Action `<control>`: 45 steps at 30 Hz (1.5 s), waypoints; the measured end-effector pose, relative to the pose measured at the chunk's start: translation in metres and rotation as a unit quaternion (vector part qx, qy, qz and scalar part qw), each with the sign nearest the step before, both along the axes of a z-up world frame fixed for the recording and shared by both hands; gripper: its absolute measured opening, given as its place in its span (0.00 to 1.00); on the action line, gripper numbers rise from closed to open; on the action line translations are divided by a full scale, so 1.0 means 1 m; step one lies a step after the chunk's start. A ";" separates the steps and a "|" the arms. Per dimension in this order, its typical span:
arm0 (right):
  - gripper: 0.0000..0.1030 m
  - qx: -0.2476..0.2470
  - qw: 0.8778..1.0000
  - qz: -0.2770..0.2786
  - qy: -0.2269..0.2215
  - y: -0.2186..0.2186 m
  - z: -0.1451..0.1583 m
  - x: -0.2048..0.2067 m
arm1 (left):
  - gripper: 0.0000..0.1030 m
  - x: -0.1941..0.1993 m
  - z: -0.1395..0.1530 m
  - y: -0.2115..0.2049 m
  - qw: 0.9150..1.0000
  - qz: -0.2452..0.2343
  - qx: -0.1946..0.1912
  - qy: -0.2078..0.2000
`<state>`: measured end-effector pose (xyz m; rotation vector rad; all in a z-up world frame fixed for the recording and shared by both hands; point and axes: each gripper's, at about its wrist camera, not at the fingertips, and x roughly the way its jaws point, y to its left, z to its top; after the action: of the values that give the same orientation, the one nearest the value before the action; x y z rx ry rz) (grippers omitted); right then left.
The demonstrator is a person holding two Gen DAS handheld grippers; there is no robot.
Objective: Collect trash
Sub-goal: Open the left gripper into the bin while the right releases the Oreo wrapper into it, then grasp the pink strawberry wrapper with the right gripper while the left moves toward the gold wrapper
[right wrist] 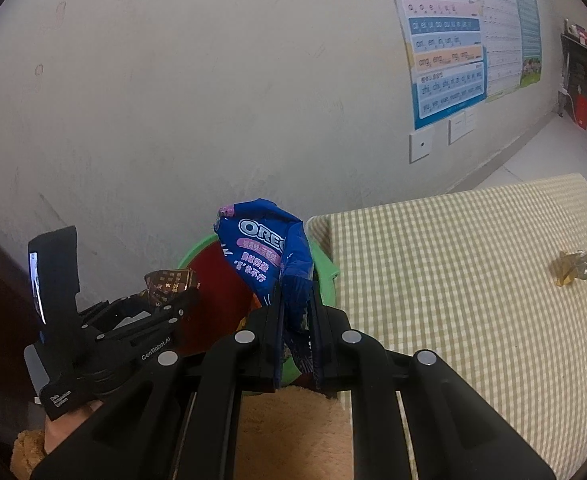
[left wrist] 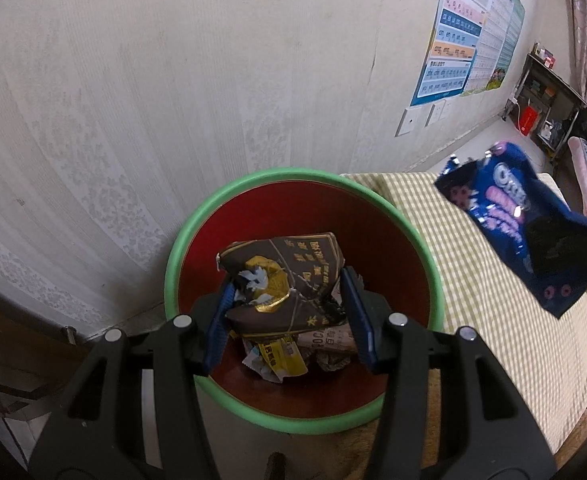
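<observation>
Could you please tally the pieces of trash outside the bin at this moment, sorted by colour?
Blue, Oreo wrapper in the right hand-held gripper: 1
Brown, snack wrapper in the left hand-held gripper: 1
Gold, small wrapper on the checked cloth: 1
Total: 3

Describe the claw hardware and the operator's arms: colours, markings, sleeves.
Both claws are matte black plastic linkages with round silver pivot pins. The left claw has blue finger pads; the right claw's pads look dark. In the right wrist view the left unit's body carries white "GenRobot.AI" lettering and a small white label. A fuzzy tan sleeve shows below. No cables visible.
</observation>
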<state>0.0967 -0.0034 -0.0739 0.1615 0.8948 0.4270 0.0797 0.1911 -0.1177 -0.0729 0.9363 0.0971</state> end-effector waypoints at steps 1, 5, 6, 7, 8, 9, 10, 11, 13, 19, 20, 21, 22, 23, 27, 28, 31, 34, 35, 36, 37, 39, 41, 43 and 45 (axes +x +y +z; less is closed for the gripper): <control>0.11 -0.002 1.000 0.003 0.002 0.002 -0.001 0.001 | 0.47 0.001 0.000 0.000 1.000 0.000 -0.001 0.001; 0.12 -0.007 1.000 0.015 0.014 0.012 -0.009 0.007 | 0.47 0.004 -0.001 0.002 1.000 0.001 -0.005 0.004; 0.12 -0.008 1.000 0.017 0.016 0.015 -0.010 0.008 | 0.47 0.004 -0.002 0.002 1.000 0.002 -0.005 0.004; 0.12 -0.008 1.000 0.020 0.020 0.017 -0.013 0.009 | 0.47 0.004 -0.002 0.002 1.000 0.003 -0.005 0.005; 0.12 -0.008 0.999 0.023 0.024 0.019 -0.015 0.011 | 0.47 0.005 -0.003 0.002 1.000 0.004 -0.005 0.006; 0.12 -0.007 0.999 0.025 0.028 0.020 -0.018 0.012 | 0.47 0.005 -0.005 0.002 1.000 0.006 -0.004 0.008; 0.12 -0.006 0.999 0.028 0.033 0.022 -0.020 0.014 | 0.47 0.006 -0.006 0.002 1.000 0.008 -0.004 0.009; 0.12 -0.006 0.999 0.031 0.036 0.024 -0.023 0.015 | 0.48 0.006 -0.007 0.003 1.000 0.011 -0.006 0.010; 0.13 -0.003 0.998 0.039 0.045 0.028 -0.028 0.014 | 0.54 0.007 -0.008 0.006 1.000 0.016 -0.009 0.012; 0.52 0.023 0.999 0.030 0.039 0.016 -0.030 0.011 | 0.74 0.006 -0.007 0.005 1.000 0.020 -0.004 0.008; 0.52 0.027 0.999 0.023 0.040 0.009 -0.030 0.011 | 0.74 0.006 -0.006 0.003 1.000 0.019 -0.001 0.009; 0.54 0.030 0.999 0.016 0.039 0.002 -0.029 0.010 | 0.75 0.006 -0.006 0.001 1.000 0.018 -0.001 0.010; 0.55 0.031 0.999 0.003 0.036 -0.011 -0.028 0.009 | 0.75 0.005 -0.006 0.000 1.000 0.016 -0.001 0.010; 0.59 0.029 0.999 -0.010 0.033 -0.023 -0.028 0.008 | 0.76 0.005 -0.006 -0.002 1.000 0.014 -0.002 0.010; 0.63 -0.001 0.993 -0.116 0.019 -0.110 -0.031 -0.004 | 0.79 0.001 -0.007 -0.016 1.000 0.001 0.001 0.010; 0.64 -0.017 0.988 -0.155 0.015 -0.140 -0.033 -0.008 | 0.79 0.001 -0.008 -0.019 1.000 0.000 0.001 0.011; 0.65 -0.059 0.966 -0.253 0.011 -0.222 -0.041 -0.019 | 0.79 0.001 -0.004 -0.036 1.000 -0.012 -0.005 0.008; 0.68 -0.086 0.943 -0.322 0.020 -0.292 -0.055 -0.022 | 0.79 0.001 0.001 -0.062 0.999 -0.034 -0.001 0.002; 0.69 -0.091 0.937 -0.336 0.034 -0.315 -0.064 -0.019 | 0.79 0.001 0.002 -0.071 0.999 -0.043 0.000 0.001; 0.70 -0.089 0.933 -0.344 0.050 -0.334 -0.073 -0.014 | 0.79 0.001 0.002 -0.084 0.998 -0.056 0.000 0.002; 0.70 -0.084 0.931 -0.350 0.061 -0.347 -0.081 -0.008 | 0.79 0.002 0.002 -0.092 0.998 -0.063 -0.001 0.004; 0.70 -0.079 0.925 -0.365 0.072 -0.374 -0.095 0.000 | 0.79 0.002 0.001 -0.110 0.997 -0.079 -0.009 0.014; 0.70 -0.076 0.924 -0.367 0.078 -0.388 -0.104 0.002 | 0.79 0.002 -0.001 -0.129 0.995 -0.092 -0.015 0.023; 0.71 -0.055 0.928 -0.358 0.086 -0.400 -0.115 0.011 | 0.79 0.001 -0.003 -0.149 0.994 -0.109 -0.008 0.027; 0.71 -0.051 0.929 -0.353 0.096 -0.406 -0.121 0.016 | 0.79 0.000 -0.004 -0.172 0.991 -0.128 0.003 0.030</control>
<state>0.1132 -0.4089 -0.1952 0.4176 0.9809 -0.3136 0.0802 0.0195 -0.1222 0.0566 0.9981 -0.1362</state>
